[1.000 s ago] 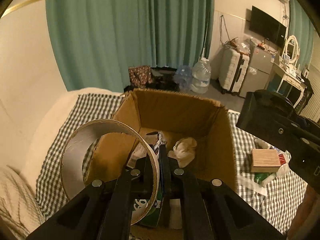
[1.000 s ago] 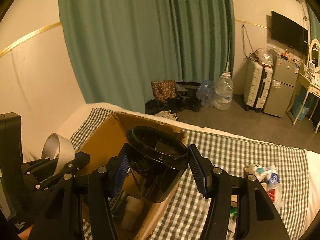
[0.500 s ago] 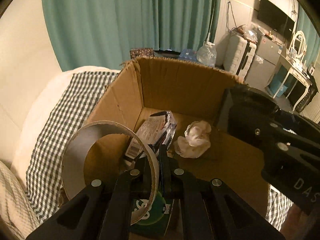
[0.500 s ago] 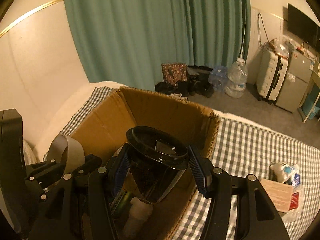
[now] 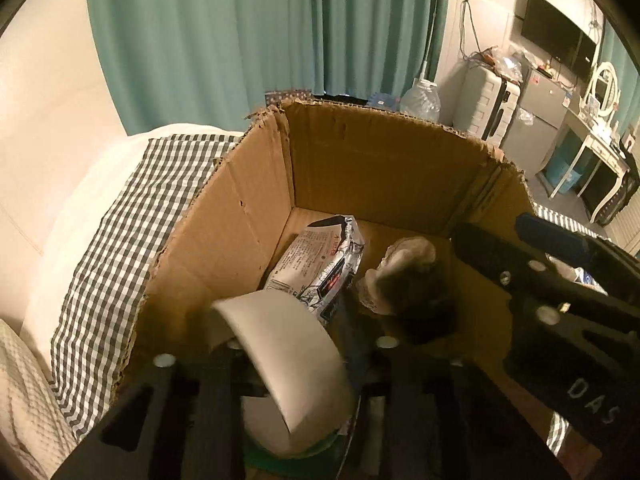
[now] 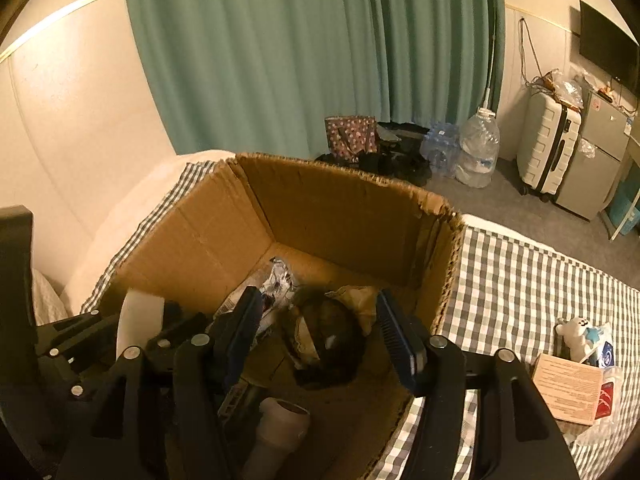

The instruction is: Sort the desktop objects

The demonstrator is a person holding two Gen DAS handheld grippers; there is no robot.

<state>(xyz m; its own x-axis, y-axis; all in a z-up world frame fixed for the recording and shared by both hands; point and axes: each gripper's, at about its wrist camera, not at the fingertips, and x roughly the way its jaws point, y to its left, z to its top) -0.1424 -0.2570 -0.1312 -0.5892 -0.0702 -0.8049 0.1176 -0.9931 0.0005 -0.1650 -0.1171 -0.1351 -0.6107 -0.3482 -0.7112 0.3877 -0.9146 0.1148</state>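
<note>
- Left gripper [image 5: 296, 344]: fingers spreading, the blurred tape roll [image 5: 288, 368] loose between them, over the cardboard box [image 5: 384, 168].
- Right gripper [image 6: 320, 328]: blue-padded fingers [image 6: 400, 340] spreading, clear of the dark cup [image 6: 332, 344] lying between and just past them inside the box.
- Box stands on the checked bed [image 6: 520, 280].

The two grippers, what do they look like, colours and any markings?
Both are black plastic with silver screw heads. The right gripper has ribbed blue pads on its fingers, and white letters DAS show on its body in the left wrist view. The left gripper shows no coloured pads.
</note>
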